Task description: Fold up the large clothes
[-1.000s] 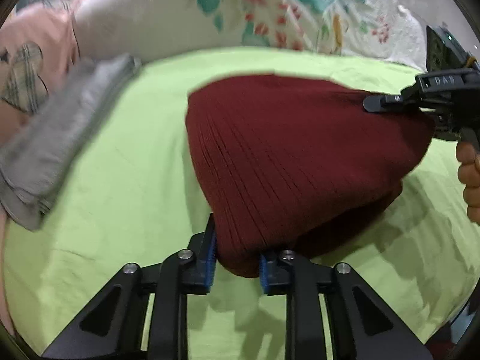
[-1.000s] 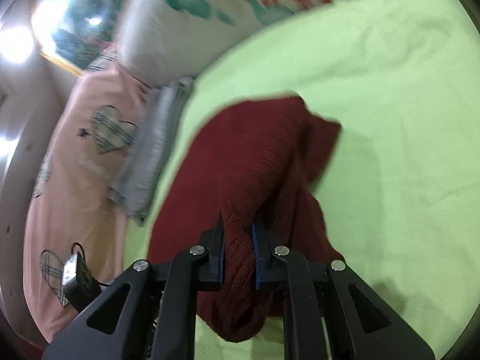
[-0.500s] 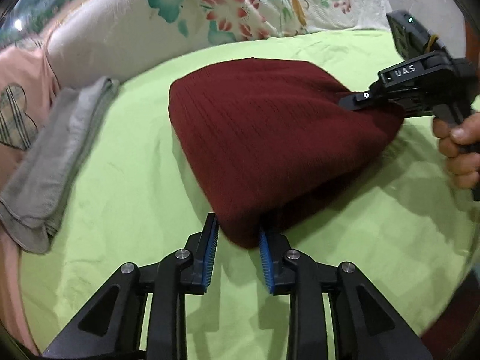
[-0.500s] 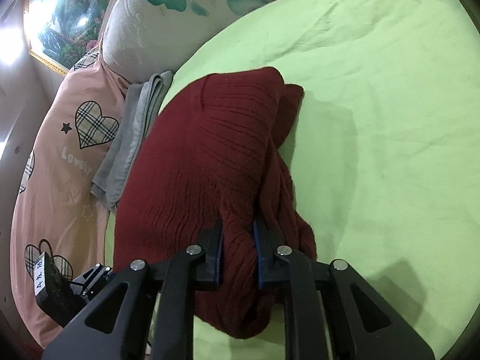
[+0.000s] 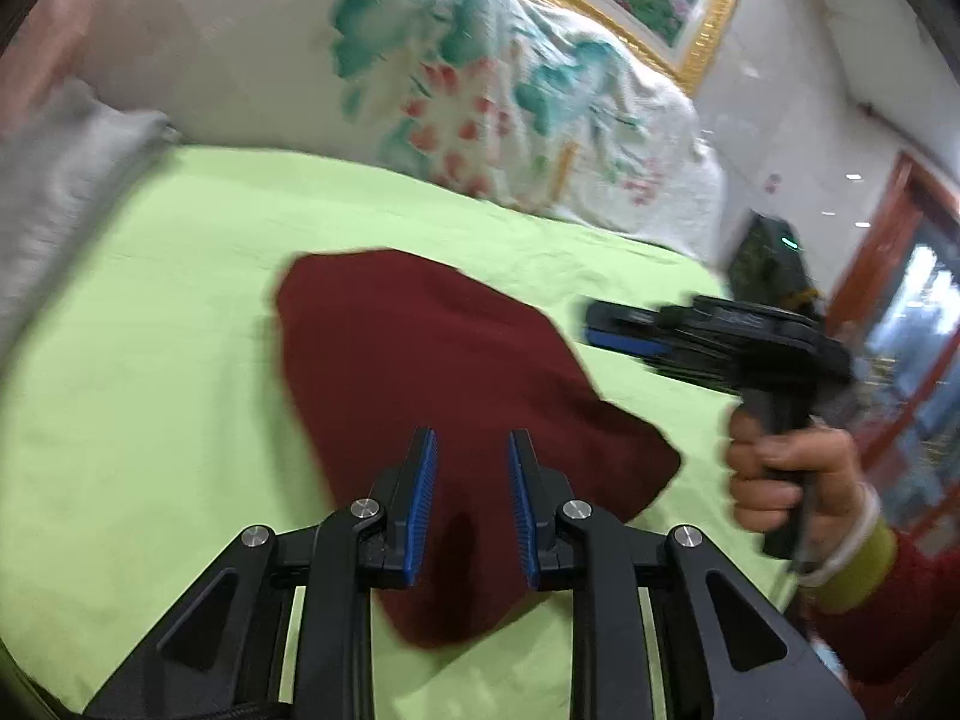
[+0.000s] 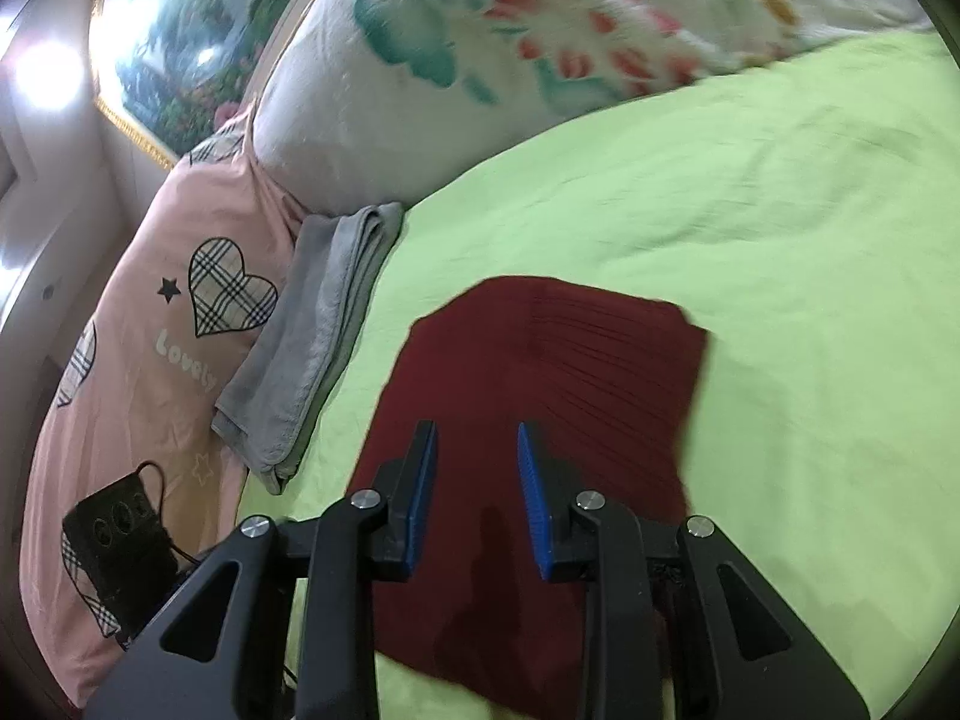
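Both pairs of jaws stand apart with nothing between the pads: the left gripper [image 5: 470, 495] is closing, the right gripper [image 6: 477, 495] opening. The folded maroon knit sweater [image 6: 540, 396] lies flat on the green bedsheet [image 6: 810, 300], just ahead of and below both, long axis running away from them.

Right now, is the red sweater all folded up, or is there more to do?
Looks nearly done: the red sweater lies folded in a flat packet on the green sheet. Nothing is in hand: the left gripper and right gripper are both off it, the left's jaws closing, the right's opening. Perhaps left: putting it beside the folded grey cloth.
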Motion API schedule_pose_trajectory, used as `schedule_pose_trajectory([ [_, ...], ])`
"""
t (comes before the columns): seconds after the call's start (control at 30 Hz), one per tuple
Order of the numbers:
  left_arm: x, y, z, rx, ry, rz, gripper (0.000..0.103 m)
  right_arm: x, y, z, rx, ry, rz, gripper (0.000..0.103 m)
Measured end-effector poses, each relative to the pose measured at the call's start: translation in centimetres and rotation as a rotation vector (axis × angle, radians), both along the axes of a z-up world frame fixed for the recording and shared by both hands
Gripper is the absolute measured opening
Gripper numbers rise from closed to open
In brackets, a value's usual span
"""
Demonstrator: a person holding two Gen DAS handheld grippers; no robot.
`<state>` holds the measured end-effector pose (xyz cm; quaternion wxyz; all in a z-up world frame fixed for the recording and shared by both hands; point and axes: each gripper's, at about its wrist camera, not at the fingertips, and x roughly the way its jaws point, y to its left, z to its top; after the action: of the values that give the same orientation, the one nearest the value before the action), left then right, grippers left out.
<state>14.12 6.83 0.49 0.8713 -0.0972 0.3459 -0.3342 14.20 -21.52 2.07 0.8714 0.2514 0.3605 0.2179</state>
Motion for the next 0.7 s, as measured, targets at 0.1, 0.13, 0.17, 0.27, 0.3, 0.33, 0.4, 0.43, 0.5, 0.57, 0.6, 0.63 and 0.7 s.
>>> schedule_pose_trajectory([
  [0.1, 2.1, -1.3, -1.9, 0.028, 0.052, -0.054, 0.021, 2.6, 1.6, -0.8, 0.01, 0.018, 0.033, 0.026],
  [0.13, 2.8, -1.5, -2.7, 0.032, 0.074, -0.066, 0.017, 3.1, 1.9, -1.2, 0.003, 0.022, 0.039, 0.025],
  [0.17, 3.1, -1.7, -3.3, 0.026, 0.096, -0.074, 0.011, 3.7, 2.1, -1.7, -0.006, 0.03, 0.046, 0.025],
  [0.27, 3.9, -2.7, -4.7, 0.003, 0.132, -0.099, 0.002, 4.9, 1.8, -3.9, -0.035, 0.072, 0.039, 0.025],
  [0.3, 4.0, -3.3, -5.1, -0.006, 0.142, -0.111, 0.002, 5.0, 1.4, -4.6, -0.039, 0.08, 0.029, 0.017],
  [0.33, 4.0, -4.2, -5.3, 0.01, 0.136, -0.12, 0.002, 5.0, 0.7, -5.3, -0.051, 0.082, 0.002, 0.009],
  [0.4, 3.6, -5.8, -5.4, 0.058, 0.108, -0.124, 0.0, 5.2, -0.9, -6.5, -0.038, 0.1, -0.049, 0.0],
  [0.43, 3.5, -6.5, -5.5, 0.078, 0.096, -0.124, 0.0, 5.4, -2.0, -7.2, 0.005, 0.119, -0.067, 0.0],
  [0.5, 3.5, -6.8, -5.5, 0.092, 0.088, -0.114, 0.002, 5.5, -2.7, -7.9, 0.051, 0.128, -0.07, 0.0],
  [0.57, 3.8, -6.4, -5.9, 0.084, 0.095, -0.101, 0.002, 5.6, -2.2, -7.8, 0.02, 0.118, -0.067, 0.0],
  [0.6, 3.9, -6.2, -6.0, 0.08, 0.097, -0.096, 0.001, 5.7, -1.7, -7.6, -0.012, 0.111, -0.064, 0.0],
  [0.63, 3.9, -6.2, -6.0, 0.078, 0.099, -0.09, 0.001, 5.7, -1.3, -7.3, -0.041, 0.105, -0.065, 0.0],
  [0.7, 3.7, -6.1, -5.8, 0.084, 0.102, -0.082, 0.001, 5.8, -1.2, -7.1, -0.049, 0.109, -0.068, 0.0],
])
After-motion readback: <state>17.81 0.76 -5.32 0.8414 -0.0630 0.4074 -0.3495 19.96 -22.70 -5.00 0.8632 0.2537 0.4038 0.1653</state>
